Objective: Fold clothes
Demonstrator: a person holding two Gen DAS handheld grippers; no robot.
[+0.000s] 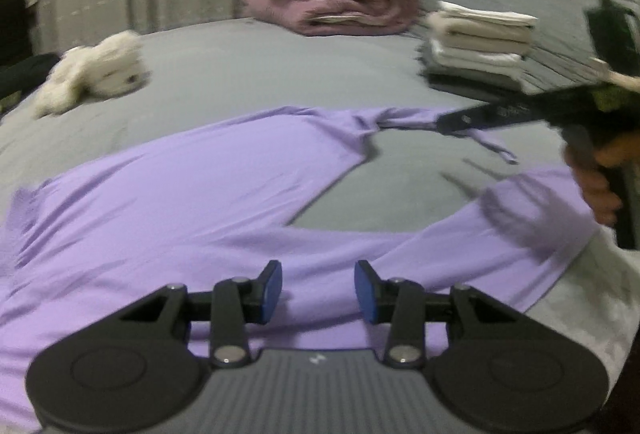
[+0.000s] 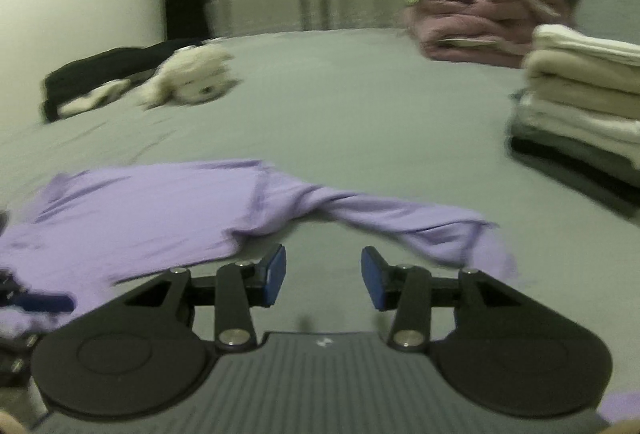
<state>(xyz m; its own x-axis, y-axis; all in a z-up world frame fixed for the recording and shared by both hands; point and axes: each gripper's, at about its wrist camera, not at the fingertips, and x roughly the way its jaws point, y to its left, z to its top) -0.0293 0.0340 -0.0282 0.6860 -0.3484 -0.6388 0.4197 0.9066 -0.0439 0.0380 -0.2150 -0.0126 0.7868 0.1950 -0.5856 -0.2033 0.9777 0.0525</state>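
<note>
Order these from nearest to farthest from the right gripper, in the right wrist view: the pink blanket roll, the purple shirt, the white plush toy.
1. purple shirt, just ahead of the right gripper, mostly left.
2. white plush toy, farther, on the left.
3. pink blanket roll, farthest, back right.

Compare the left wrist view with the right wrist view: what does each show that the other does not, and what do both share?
Only the left wrist view shows the right gripper from outside, with the hand holding it, reaching toward a sleeve. Only the right wrist view shows the dark garment beside the plush toy. Both show the lilac shirt spread on the grey bed, the pink blanket, the folded stack and open jaws.
</note>
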